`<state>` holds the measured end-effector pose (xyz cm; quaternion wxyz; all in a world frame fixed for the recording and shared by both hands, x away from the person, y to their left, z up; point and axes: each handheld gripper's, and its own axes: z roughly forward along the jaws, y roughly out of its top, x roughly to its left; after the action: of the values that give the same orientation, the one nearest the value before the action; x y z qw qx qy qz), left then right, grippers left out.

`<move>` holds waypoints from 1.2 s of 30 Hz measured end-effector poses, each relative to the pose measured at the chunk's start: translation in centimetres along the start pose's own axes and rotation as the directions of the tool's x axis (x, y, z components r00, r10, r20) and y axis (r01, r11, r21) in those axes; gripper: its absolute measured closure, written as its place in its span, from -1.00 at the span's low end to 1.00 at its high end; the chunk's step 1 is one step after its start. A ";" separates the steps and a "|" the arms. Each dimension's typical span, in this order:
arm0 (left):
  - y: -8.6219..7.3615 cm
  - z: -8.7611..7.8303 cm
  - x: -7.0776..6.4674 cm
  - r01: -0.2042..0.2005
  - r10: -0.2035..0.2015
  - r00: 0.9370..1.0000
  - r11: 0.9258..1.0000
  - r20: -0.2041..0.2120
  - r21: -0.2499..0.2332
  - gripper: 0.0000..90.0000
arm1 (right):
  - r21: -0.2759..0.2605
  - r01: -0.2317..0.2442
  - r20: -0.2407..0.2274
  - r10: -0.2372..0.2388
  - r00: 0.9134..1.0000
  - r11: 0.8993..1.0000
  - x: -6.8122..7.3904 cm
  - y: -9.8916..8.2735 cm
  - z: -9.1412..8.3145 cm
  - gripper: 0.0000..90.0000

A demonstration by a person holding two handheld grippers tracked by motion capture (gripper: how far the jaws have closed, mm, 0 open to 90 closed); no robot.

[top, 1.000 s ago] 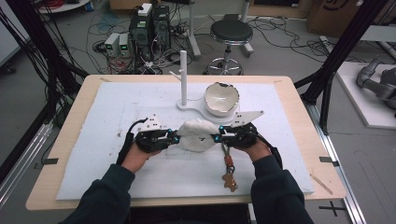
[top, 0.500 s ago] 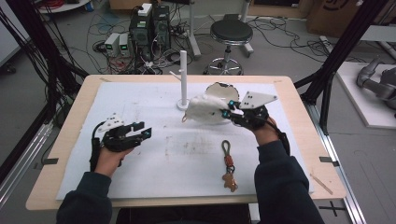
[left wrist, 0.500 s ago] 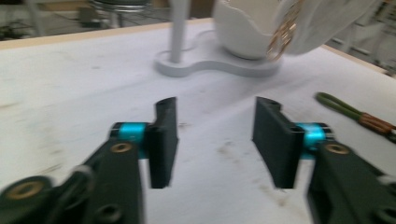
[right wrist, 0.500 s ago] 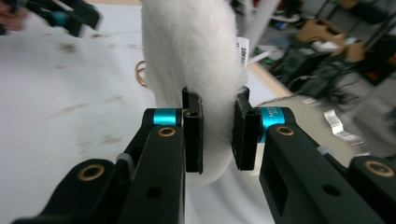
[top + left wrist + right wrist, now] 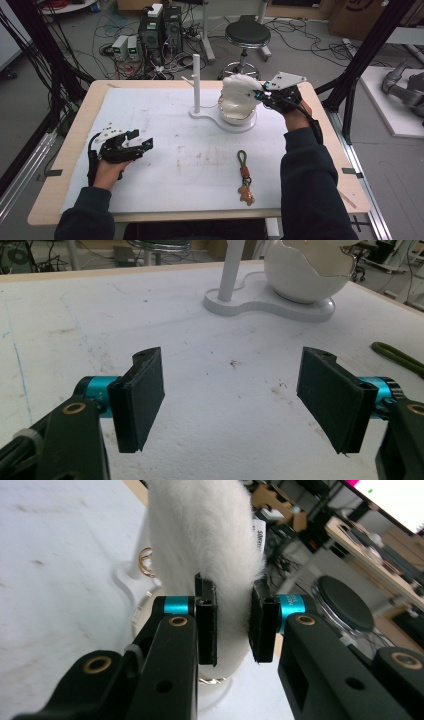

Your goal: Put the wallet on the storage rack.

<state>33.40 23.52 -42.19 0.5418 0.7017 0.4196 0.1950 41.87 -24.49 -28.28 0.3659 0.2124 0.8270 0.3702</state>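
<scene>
A fluffy white plush piece [image 5: 205,545] hangs pinched in the right gripper [image 5: 232,625], just above the egg-shaped bowl [image 5: 237,107].

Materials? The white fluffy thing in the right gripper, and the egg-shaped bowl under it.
Fluffy white piece: looks like plush or faux fur, matte, with a fuzzy nap that squashes between the jaws. Egg-shaped bowl: probably glossy white plastic or ceramic, with a smooth sheen and a jagged rim.

This is a lab or robotics test room. Behind the counter [image 5: 75,125], computer towers [image 5: 162,27] and power boxes [image 5: 125,47] sit on a bare floor among loose cables [image 5: 105,30], with black frame posts [image 5: 30,55], a stool [image 5: 247,35] and cardboard boxes [image 5: 360,15].
</scene>
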 end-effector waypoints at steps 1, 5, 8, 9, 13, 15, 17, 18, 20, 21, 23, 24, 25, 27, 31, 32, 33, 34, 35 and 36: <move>0.0 0.0 0.0 0.002 -0.002 1.000 1.000 0.000 0.001 -0.40 | 0.018 0.008 0.009 -0.008 1.000 1.000 0.0 -0.2 0.3 0.73; 0.0 0.2 0.0 0.004 -0.004 1.000 1.000 0.002 0.001 -0.40 | 0.058 0.033 0.028 -0.034 0.999 0.998 0.2 -0.5 1.1 0.72; 0.0 0.3 -0.1 0.003 -0.003 1.000 1.000 -0.002 0.000 -0.40 | 0.090 0.063 0.018 -0.065 0.998 0.994 0.8 -0.9 2.5 0.72; 0.0 0.3 -0.1 0.004 -0.004 1.000 1.000 -0.004 0.000 -0.40 | 0.095 0.069 0.014 -0.071 0.997 0.993 1.0 -0.9 2.7 0.72; 0.0 0.4 -0.1 0.006 -0.006 1.000 1.000 -0.002 0.002 -0.40 | 0.116 0.105 -0.009 -0.105 0.994 0.988 1.7 -0.8 4.2 0.72; -0.1 0.4 -0.1 0.005 -0.005 1.000 1.000 -0.003 0.005 -0.40 | 0.130 0.114 -0.019 -0.112 0.994 0.985 1.9 -0.9 5.0 0.72; -0.1 0.4 -0.1 0.005 -0.005 1.000 1.000 -0.003 0.004 -0.40 | 0.147 0.111 -0.026 -0.109 0.994 0.983 2.0 -1.2 5.6 0.72; -0.1 0.4 -0.1 0.005 -0.005 1.000 1.000 -0.003 0.004 -0.40 | 0.156 0.114 -0.029 -0.111 0.993 0.981 2.0 -1.4 5.9 0.72; -0.1 0.5 -0.1 0.006 -0.006 1.000 1.000 -0.002 0.006 -0.40 | 0.175 0.107 -0.044 -0.101 0.994 0.979 2.0 -1.9 6.6 0.72; -0.1 0.5 -0.1 0.006 -0.006 1.000 1.000 -0.002 0.006 -0.40 | 0.175 0.107 -0.044 -0.101 0.994 0.979 2.0 -1.9 6.6 0.72; -0.1 0.5 -0.1 0.003 -0.003 1.000 1.000 -0.001 0.009 -0.40 | 0.209 0.092 -0.055 -0.082 0.995 0.973 1.9 -2.4 7.2 0.68; -0.1 0.5 -0.1 0.004 -0.004 1.000 1.000 -0.002 0.007 -0.40 | 0.209 0.092 -0.055 -0.082 0.995 0.973 1.9 -2.4 7.2 0.68; -0.1 0.5 -0.1 0.004 -0.004 1.000 1.000 -0.001 0.006 -0.40 | 0.226 0.082 -0.065 -0.069 0.995 0.971 1.7 -2.6 7.4 0.64; -0.1 0.5 -0.1 0.007 -0.007 1.000 1.000 -0.002 0.006 -0.40 | 0.234 -0.004 -0.067 0.020 0.998 0.972 1.2 -2.7 7.0 0.20; -0.1 0.6 -0.1 0.005 -0.004 1.000 1.000 -0.001 0.012 -0.40 | 0.154 -0.151 -0.131 0.171 0.977 0.977 0.6 -2.4 5.7 0.13; -0.1 0.6 -0.2 0.006 -0.006 1.000 1.000 -0.001 0.013 -0.40 | 0.126 -0.159 -0.150 0.177 0.973 0.979 0.6 -2.2 5.5 0.14; -0.1 0.6 -0.2 0.004 -0.004 1.000 1.000 0.000 0.013 -0.40 | 0.103 -0.169 -0.165 0.184 0.969 0.980 0.7 -1.9 5.4 0.21; -0.1 0.7 -0.2 0.003 -0.003 1.000 1.000 -0.002 0.015 -0.40 | 0.103 -0.169 -0.165 0.184 0.969 0.980 0.7 -1.9 5.4 0.21; -0.1 0.7 -0.3 0.003 -0.003 1.000 1.000 0.002 0.014 -0.40 | 0.074 -0.170 -0.182 0.181 0.966 0.983 0.9 -1.6 5.3 0.42; -0.1 0.7 -0.3 0.003 -0.003 1.000 1.000 0.002 0.014 -0.40 | 0.074 -0.170 -0.182 0.181 0.966 0.983 0.9 -1.6 5.3 0.42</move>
<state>33.74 22.86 -42.49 0.5376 0.7050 0.4215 0.1906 45.17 -22.53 -32.37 0.2456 0.2593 0.8462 0.3955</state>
